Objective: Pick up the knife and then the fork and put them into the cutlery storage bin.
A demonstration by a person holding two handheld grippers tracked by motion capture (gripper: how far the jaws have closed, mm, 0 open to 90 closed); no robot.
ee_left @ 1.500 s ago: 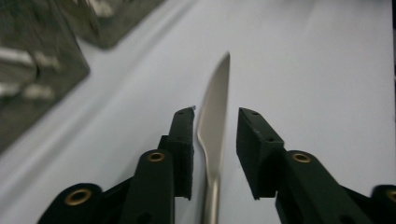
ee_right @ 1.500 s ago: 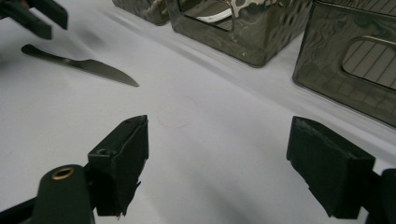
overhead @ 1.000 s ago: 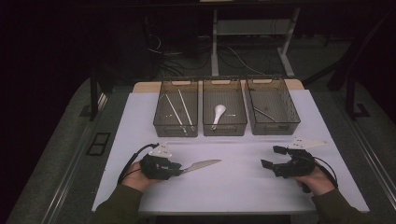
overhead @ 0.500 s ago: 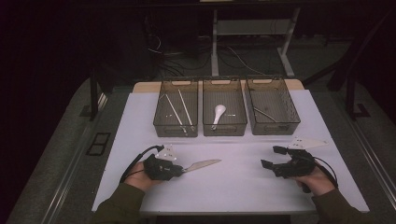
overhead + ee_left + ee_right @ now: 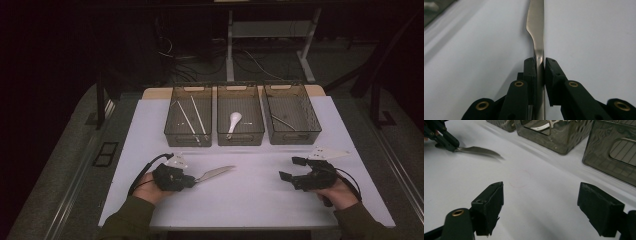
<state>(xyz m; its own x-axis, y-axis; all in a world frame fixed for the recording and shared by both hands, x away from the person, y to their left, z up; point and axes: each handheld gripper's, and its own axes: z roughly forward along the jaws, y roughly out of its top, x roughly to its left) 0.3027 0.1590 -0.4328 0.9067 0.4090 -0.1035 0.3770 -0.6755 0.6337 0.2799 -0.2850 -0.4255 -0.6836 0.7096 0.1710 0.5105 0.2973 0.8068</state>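
A silver table knife (image 5: 215, 173) lies on the white table top (image 5: 250, 205), blade pointing right. My left gripper (image 5: 192, 180) holds it by the handle. In the left gripper view the two pads (image 5: 531, 68) press on the knife (image 5: 536, 30) from both sides; the jaws have just been closing on it. My right gripper (image 5: 289, 168) rests at the right of the table, its jaws wide apart with nothing between them (image 5: 540, 195). From the right gripper view, the left gripper (image 5: 446, 141) and the knife (image 5: 477, 150) show at the upper left.
Three dark mesh bins stand in a row at the back. The left bin (image 5: 187, 142) holds thin metal utensils, the middle bin (image 5: 240, 141) a white spoon (image 5: 233, 121), the right bin (image 5: 295, 140) a metal utensil. A faint red circle (image 5: 520, 178) marks the table top.
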